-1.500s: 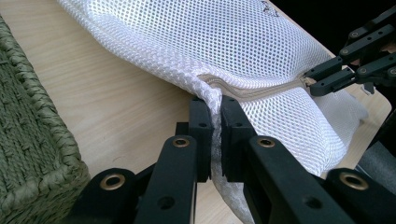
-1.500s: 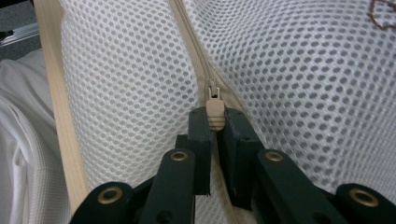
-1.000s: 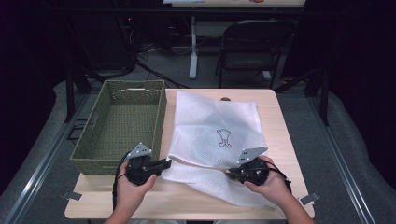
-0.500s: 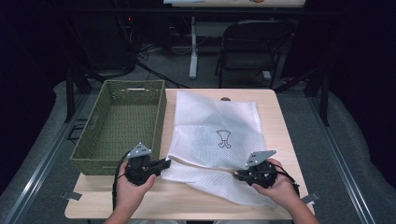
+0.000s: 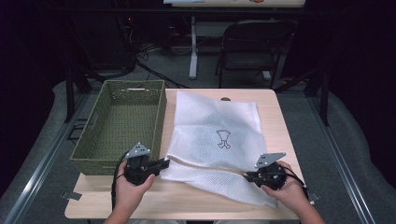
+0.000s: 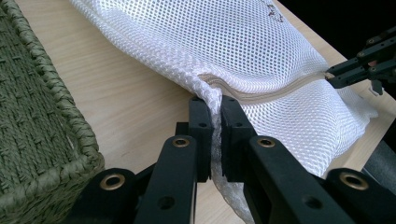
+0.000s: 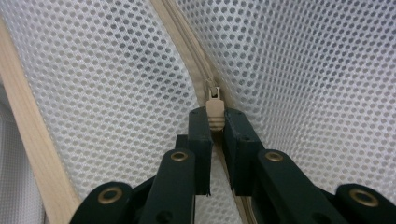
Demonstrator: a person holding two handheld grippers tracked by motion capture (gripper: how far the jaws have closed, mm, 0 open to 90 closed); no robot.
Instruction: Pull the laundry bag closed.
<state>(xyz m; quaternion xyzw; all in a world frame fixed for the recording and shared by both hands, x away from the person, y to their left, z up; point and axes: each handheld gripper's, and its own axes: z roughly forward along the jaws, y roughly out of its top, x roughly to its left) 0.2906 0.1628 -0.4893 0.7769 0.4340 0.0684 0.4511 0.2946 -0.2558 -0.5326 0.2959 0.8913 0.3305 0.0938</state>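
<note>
A white mesh bag (image 5: 215, 140) is lying across the table (image 5: 271, 100) toward its front edge; the left gripper (image 6: 214, 122) is pinching its corner, the right gripper (image 7: 215, 122) is clamping its zip pull (image 7: 215, 109)

Cloth, wood and wicker, as we see them

We find the laundry bag (image 5: 215, 140) white open-mesh cloth with a beige woven zipper tape (image 7: 184, 51) and matt plastic pull (image 7: 215, 112); at its 9 o'clock, the green basket (image 5: 93, 144) is rough woven fibre; the table (image 5: 271, 100) is smooth pale wood; the jaws are matt black.
</note>
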